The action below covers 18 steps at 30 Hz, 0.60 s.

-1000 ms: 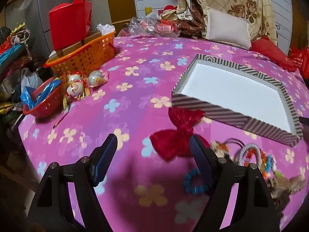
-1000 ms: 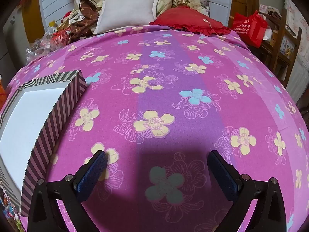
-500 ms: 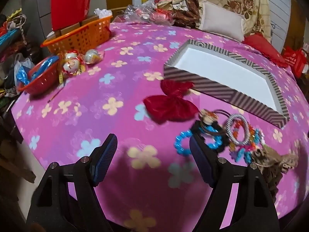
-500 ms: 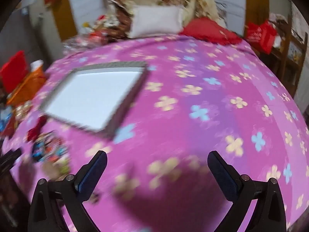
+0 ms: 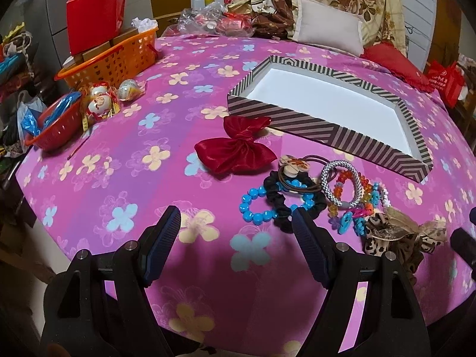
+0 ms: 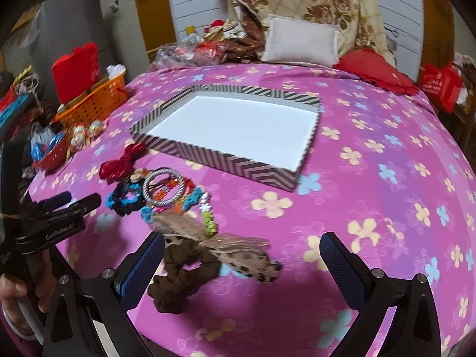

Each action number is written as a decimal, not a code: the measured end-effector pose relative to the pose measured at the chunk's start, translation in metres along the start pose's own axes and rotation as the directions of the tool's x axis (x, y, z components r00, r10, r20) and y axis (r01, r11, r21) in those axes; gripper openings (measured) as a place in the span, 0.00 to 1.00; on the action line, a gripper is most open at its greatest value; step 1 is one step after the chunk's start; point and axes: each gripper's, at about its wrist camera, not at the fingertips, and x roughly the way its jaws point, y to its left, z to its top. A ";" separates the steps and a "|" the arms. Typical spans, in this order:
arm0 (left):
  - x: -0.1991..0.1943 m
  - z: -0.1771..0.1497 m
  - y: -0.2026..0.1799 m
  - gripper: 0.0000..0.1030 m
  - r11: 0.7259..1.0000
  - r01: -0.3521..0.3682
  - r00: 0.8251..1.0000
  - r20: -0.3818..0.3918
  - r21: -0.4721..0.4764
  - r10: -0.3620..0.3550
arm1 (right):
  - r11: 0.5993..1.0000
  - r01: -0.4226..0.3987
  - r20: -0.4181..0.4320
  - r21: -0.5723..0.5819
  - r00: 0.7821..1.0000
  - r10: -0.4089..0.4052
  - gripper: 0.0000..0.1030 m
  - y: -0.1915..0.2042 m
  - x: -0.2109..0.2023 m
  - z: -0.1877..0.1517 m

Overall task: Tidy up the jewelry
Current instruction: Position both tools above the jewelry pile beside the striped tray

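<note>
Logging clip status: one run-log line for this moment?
left claw open | right claw open | striped box empty | jewelry pile untouched on bedspread

Right claw (image 6: 242, 263) open above leopard scrunchie (image 6: 190, 270), striped box (image 6: 235, 132) beyond

One striped box (image 5: 312, 125), one red bow (image 5: 238, 151), one blue bead bracelet (image 5: 255, 208), one silver bracelet (image 5: 342, 184), one black scrunchie (image 5: 282, 217), one leopard scrunchie (image 5: 395, 238), two baskets (image 5: 119, 56), three wrapped eggs (image 5: 101, 104), two grippers (image 5: 235, 238).

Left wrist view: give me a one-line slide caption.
Open left gripper hovers before a pile of bracelets and a red bow beside an empty striped box.
</note>
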 end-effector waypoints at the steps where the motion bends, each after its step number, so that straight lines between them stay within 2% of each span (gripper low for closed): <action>1: 0.000 0.000 0.000 0.75 1.000 0.000 1.000 -0.003 0.002 0.000 | 1.000 -0.003 -0.002 -0.004 1.000 0.003 1.00 0.002 0.000 -0.001; 18: 0.003 -0.004 -0.003 0.75 1.000 -0.002 1.000 -0.006 0.006 0.002 | 1.000 -0.015 0.006 -0.003 1.000 0.015 1.00 0.005 -0.002 0.000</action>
